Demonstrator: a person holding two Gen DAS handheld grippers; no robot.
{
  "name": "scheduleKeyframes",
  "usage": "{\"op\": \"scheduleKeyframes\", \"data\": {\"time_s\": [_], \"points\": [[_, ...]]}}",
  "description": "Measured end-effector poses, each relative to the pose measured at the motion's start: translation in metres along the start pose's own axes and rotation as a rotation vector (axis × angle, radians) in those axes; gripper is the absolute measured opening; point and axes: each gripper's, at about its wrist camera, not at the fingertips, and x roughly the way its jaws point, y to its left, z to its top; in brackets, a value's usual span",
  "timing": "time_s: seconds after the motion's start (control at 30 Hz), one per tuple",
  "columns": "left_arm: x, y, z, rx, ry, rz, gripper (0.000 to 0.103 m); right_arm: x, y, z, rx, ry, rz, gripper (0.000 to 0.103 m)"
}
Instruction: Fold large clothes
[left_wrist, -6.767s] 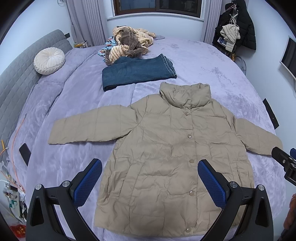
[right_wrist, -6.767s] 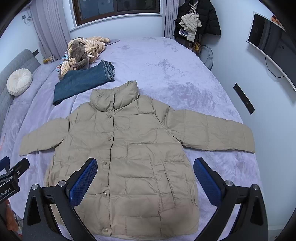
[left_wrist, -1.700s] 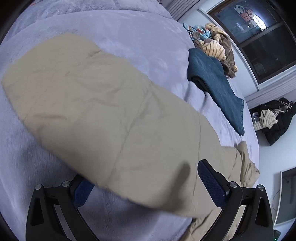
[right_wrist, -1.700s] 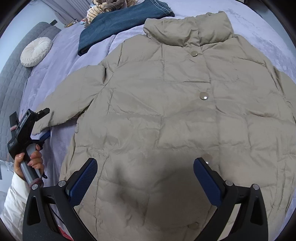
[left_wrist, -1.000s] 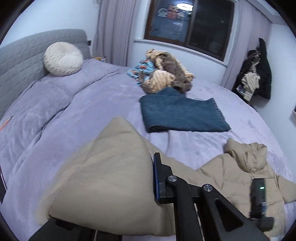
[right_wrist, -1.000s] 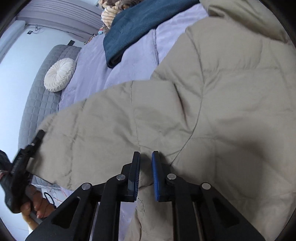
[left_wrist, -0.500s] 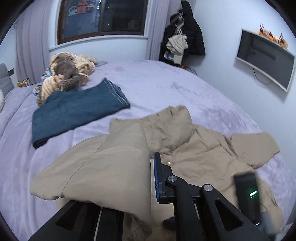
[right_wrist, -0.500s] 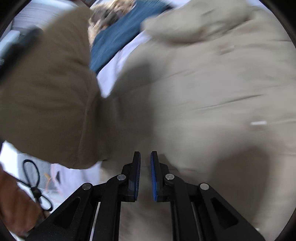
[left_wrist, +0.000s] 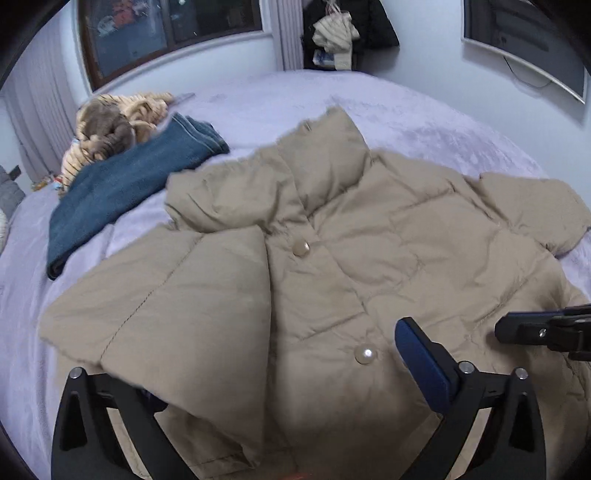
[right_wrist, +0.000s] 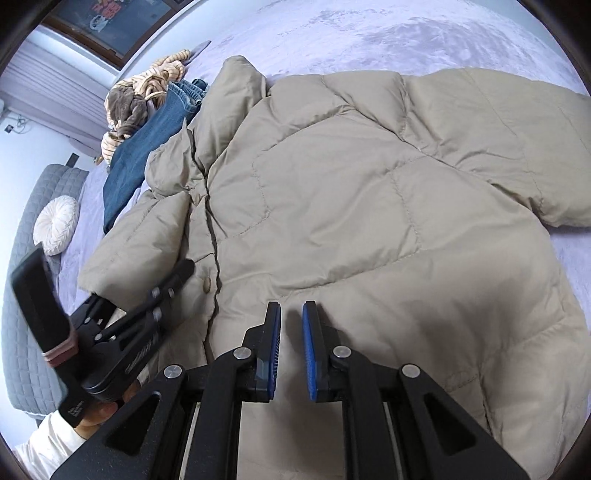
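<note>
Where the left wrist camera looks down along its fingers, the left tool (left_wrist: 280, 373) stands spread wide, its jaws having just been opening; the folded sleeve (left_wrist: 173, 325) of the beige puffer jacket (left_wrist: 388, 251) drapes over the left finger and hides its pad, while the right blue pad (left_wrist: 421, 362) stands clear above the jacket front and presses on nothing. The jacket lies front up on the lavender bed (left_wrist: 406, 110), its collar (left_wrist: 325, 158) toward the window, two pale snap buttons showing down the placket, and the sleeve laid across its chest. The far sleeve (left_wrist: 535, 210) sticks out at the right. Beyond the collar lies a folded pair of blue jeans (left_wrist: 129, 184), and behind it a heap of striped and brown clothes (left_wrist: 110, 129). The tip of the right tool (left_wrist: 532, 332) enters from the right edge, over the jacket.

In the right wrist view, the right tool (right_wrist: 291, 350) has its two blue pads drawn nearly together with only a narrow gap and no cloth between them, poised over the jacket's (right_wrist: 369, 203) lower front. At the lower left a hand (right_wrist: 96, 410) in a white sleeve holds the left tool (right_wrist: 162, 288), whose fingers reach over the folded sleeve (right_wrist: 140, 243). A round white cushion (right_wrist: 57, 225) rests by the grey headboard (right_wrist: 26, 332), and the jeans (right_wrist: 147, 147) lie beside the collar.
</note>
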Motion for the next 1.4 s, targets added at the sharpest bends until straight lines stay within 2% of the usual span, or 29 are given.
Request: {"op": "scheduleKeyframes", "data": {"time_s": [0.1, 0.17, 0.2, 0.23, 0.3, 0.37, 0.43, 0.57, 0.63, 0.7, 0.8, 0.9, 1.0, 1.07, 1.17, 1.23, 1.27, 1.3, 1.33, 1.37, 1.4], "points": [[-0.022, 0.014, 0.001, -0.003, -0.012, 0.0, 0.103, -0.016, -0.003, 0.0, -0.036, -0.002, -0.001, 0.014], [-0.042, 0.035, -0.008, -0.035, -0.028, 0.017, 0.103, -0.021, 0.012, -0.001, -0.089, -0.002, -0.01, 0.014], [-0.05, 0.049, -0.013, -0.056, -0.033, 0.044, 0.103, -0.023, 0.022, -0.002, -0.122, -0.003, -0.012, 0.022], [-0.06, 0.067, -0.022, -0.081, -0.035, 0.1, 0.103, -0.025, 0.03, -0.004, -0.157, -0.007, -0.016, 0.047], [-0.073, 0.097, -0.038, -0.116, -0.016, 0.176, 0.103, -0.027, 0.064, -0.007, -0.266, -0.039, -0.012, 0.083], [-0.082, 0.131, -0.061, -0.154, 0.026, 0.262, 0.103, -0.024, 0.103, -0.013, -0.403, -0.062, -0.007, 0.083], [-0.081, 0.157, -0.083, -0.179, 0.095, 0.313, 0.103, -0.014, 0.14, -0.022, -0.535, -0.077, -0.038, 0.083], [-0.058, 0.173, -0.12, -0.122, 0.224, 0.39, 0.103, 0.028, 0.203, -0.048, -0.793, -0.056, -0.158, 0.083], [-0.043, 0.174, -0.126, -0.113, 0.241, 0.417, 0.103, 0.051, 0.221, -0.057, -0.873, -0.044, -0.218, 0.083], [-0.032, 0.183, -0.12, -0.191, 0.22, 0.459, 0.103, 0.068, 0.228, -0.055, -0.895, -0.056, -0.251, 0.083], [-0.023, 0.209, -0.121, -0.365, 0.219, 0.498, 0.103, 0.077, 0.223, -0.03, -0.823, -0.114, -0.316, 0.083], [-0.018, 0.223, -0.132, -0.486, 0.229, 0.474, 0.103, 0.056, 0.19, 0.005, -0.586, -0.217, -0.337, 0.082], [-0.017, 0.218, -0.133, -0.456, 0.215, 0.489, 0.103, 0.029, 0.126, 0.028, -0.263, -0.258, -0.263, 0.082], [-0.014, 0.215, -0.132, -0.437, 0.221, 0.489, 0.103, 0.026, 0.086, 0.03, -0.109, -0.231, -0.211, 0.082], [-0.024, 0.213, -0.132, -0.436, 0.233, 0.462, 0.103, 0.038, 0.042, 0.026, 0.058, -0.146, -0.122, 0.079], [-0.041, 0.212, -0.129, -0.405, 0.216, 0.435, 0.102, 0.038, 0.016, 0.025, 0.18, -0.128, -0.03, 0.068], [-0.055, 0.211, -0.127, -0.387, 0.189, 0.415, 0.095, 0.035, 0.007, 0.025, 0.229, -0.132, 0.008, 0.064], [-0.065, 0.212, -0.124, -0.377, 0.17, 0.39, 0.092, 0.034, 0.001, 0.027, 0.25, -0.129, 0.024, 0.053], [-0.075, 0.215, -0.118, -0.376, 0.152, 0.367, 0.08, 0.034, -0.002, 0.028, 0.259, -0.122, 0.04, 0.033], [-0.08, 0.219, -0.112, -0.382, 0.139, 0.334, 0.065, 0.034, -0.004, 0.031, 0.257, -0.112, 0.054, 0.022], [-0.082, 0.223, -0.105, -0.391, 0.132, 0.292, 0.056, 0.034, -0.004, 0.033, 0.247, -0.106, 0.062, 0.015]]}}
